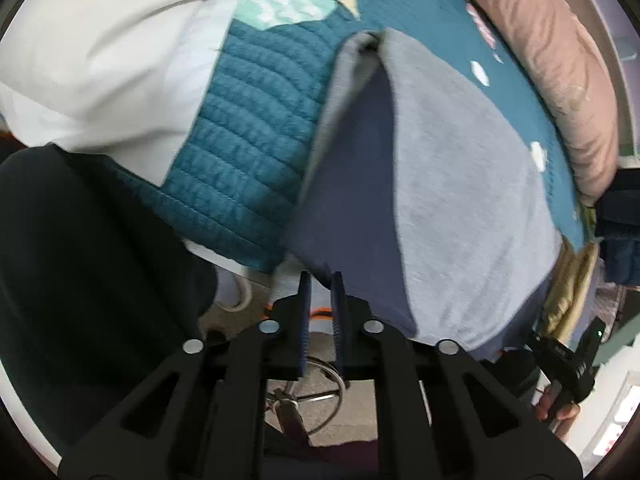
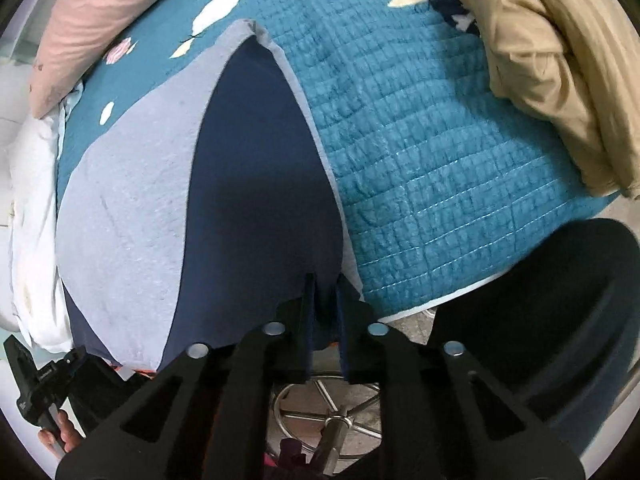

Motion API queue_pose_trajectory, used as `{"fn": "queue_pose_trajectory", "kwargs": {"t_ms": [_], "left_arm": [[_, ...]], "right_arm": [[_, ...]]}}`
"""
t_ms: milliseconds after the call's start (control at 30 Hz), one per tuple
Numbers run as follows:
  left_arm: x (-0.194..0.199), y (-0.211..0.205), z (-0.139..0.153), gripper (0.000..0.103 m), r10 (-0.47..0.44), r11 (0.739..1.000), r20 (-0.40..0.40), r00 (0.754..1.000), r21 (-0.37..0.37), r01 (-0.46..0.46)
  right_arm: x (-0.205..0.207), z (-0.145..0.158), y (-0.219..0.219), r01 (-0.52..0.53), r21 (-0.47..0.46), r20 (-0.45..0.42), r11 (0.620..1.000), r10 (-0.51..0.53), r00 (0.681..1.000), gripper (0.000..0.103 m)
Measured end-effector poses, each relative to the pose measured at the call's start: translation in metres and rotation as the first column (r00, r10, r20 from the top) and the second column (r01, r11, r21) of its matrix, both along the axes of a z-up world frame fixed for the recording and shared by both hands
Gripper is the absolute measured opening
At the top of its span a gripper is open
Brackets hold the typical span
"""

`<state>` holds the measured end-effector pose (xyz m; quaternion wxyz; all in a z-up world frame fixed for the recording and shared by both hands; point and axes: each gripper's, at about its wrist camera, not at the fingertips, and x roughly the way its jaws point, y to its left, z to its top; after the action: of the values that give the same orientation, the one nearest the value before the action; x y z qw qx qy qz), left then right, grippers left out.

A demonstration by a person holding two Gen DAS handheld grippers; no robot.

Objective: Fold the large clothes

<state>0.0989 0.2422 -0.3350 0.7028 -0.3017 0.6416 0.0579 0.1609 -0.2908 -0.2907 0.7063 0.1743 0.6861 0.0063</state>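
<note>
Garment (image 2: 132, 208): large, light grey outside, navy inside. Lay lengthwise on the teal quilt, one long edge lifted and turned so the navy face showed as a tapered panel. Near hem hung over the bed edge.

— Left wrist view: mounted behind the left gripper (image 1: 321, 280), facing forward along the fingers, close over the near edge of the quilt (image 1: 240, 128). Slightly blurred.
— Right wrist view: same mounting behind the right gripper (image 2: 324, 280), facing forward, equally close at the quilt (image 2: 420, 120) edge.
— Shared ground: grey and navy garment (image 1: 440, 184), seen centre-right on the left, centre-left (image 2: 168, 200) on the right. Pink pillow (image 1: 560, 60) at far right there, far left (image 2: 100, 12) here.
— Cross-sighting: right gripper (image 1: 568, 360) at lower right of the left view; left gripper (image 2: 40, 376) at lower left of the right view.
</note>
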Motion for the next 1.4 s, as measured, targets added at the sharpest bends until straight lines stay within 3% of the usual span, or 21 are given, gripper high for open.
{"fn": "queue_pose_trajectory", "kwargs": {"t_ms": [33,67,100,133,267,367,467,533,600,667,733,800,867,1033,1100,1200,1267,1400], "left_arm": [[0.002,-0.002,0.002,0.029,-0.001,1.0,0.011,1.0,-0.001,0.001],[0.005,-0.004,0.006,0.057,-0.003,1.0,0.023,1.0,0.009,0.003],[0.007,-0.006,0.011,0.079,-0.006,1.0,0.038,0.999,0.023,0.005],[0.008,-0.008,0.014,0.081,-0.008,0.999,0.054,0.999,0.032,0.006],[0.023,-0.023,0.021,0.082,-0.071,0.997,0.084,0.994,0.042,0.068],[0.037,-0.039,0.012,0.081,-0.112,0.994,0.079,0.991,0.023,0.111],[0.043,-0.054,-0.008,0.081,-0.186,0.982,0.037,0.982,0.019,0.185],[0.039,-0.058,-0.032,0.08,-0.198,0.975,-0.073,0.977,0.083,0.204],[0.028,-0.059,-0.039,0.08,-0.199,0.974,-0.074,0.977,0.091,0.206],[0.024,-0.056,-0.046,0.08,-0.187,0.978,-0.105,0.977,0.07,0.195],[0.023,-0.047,-0.062,0.082,-0.137,0.99,-0.144,0.98,0.012,0.14],[0.021,-0.039,-0.068,0.082,-0.097,0.995,-0.151,0.984,-0.051,0.09],[0.018,-0.037,-0.061,0.082,-0.109,0.993,-0.14,0.984,-0.048,0.104],[0.013,-0.046,-0.027,0.082,-0.167,0.985,-0.095,0.981,0.029,0.17],[0.013,-0.05,-0.008,0.083,-0.19,0.979,-0.056,0.98,0.063,0.193],[0.02,-0.056,0.017,0.083,-0.221,0.97,-0.004,0.975,0.1,0.22],[0.027,-0.061,0.03,0.088,-0.237,0.964,0.027,0.971,0.135,0.231],[0.053,-0.066,0.039,0.089,-0.262,0.954,0.063,0.963,0.165,0.249]], "right_arm": [[0.0,0.006,0.002,-0.007,-0.005,0.01,1.0,0.007,1.0,0.039],[0.0,0.017,0.005,-0.013,-0.024,0.045,1.0,0.014,0.999,0.055],[0.0,0.025,0.008,-0.014,-0.042,0.078,0.999,0.017,0.997,0.06],[-0.001,0.035,0.012,-0.02,-0.062,0.115,0.998,0.027,0.993,0.06],[-0.002,0.067,0.033,-0.063,-0.053,0.227,0.997,0.073,0.971,0.06],[0.001,0.068,0.052,-0.138,-0.006,0.231,0.99,0.136,0.963,0.059],[0.002,0.051,0.073,-0.184,0.007,0.174,0.983,0.18,0.968,0.048],[-0.002,0.03,0.078,-0.203,-0.006,0.081,0.979,0.203,0.976,0.038],[-0.005,0.012,0.076,-0.199,-0.023,0.025,0.98,0.199,0.98,0.03],[-0.008,-0.01,0.066,-0.184,-0.07,-0.021,0.98,0.183,0.983,0.024],[-0.009,-0.028,0.058,-0.155,-0.031,-0.018,0.987,0.155,0.988,0.024],[-0.008,-0.025,0.055,-0.134,-0.009,-0.022,0.991,0.134,0.991,0.023],[-0.008,-0.018,0.06,-0.169,-0.038,-0.028,0.985,0.168,0.985,0.024],[-0.008,0.003,0.057,-0.159,0.022,-0.03,0.987,0.16,0.987,0.029],[-0.006,0.021,0.057,-0.157,0.028,0.008,0.987,0.157,0.988,0.049],[0.001,0.05,0.058,-0.156,-0.01,0.092,0.988,0.156,0.983,0.069],[0.009,0.067,0.058,-0.151,-0.017,0.142,0.988,0.151,0.978,0.074],[0.023,0.082,0.06,-0.133,0.009,0.229,0.991,0.127,0.965,0.074]]}}
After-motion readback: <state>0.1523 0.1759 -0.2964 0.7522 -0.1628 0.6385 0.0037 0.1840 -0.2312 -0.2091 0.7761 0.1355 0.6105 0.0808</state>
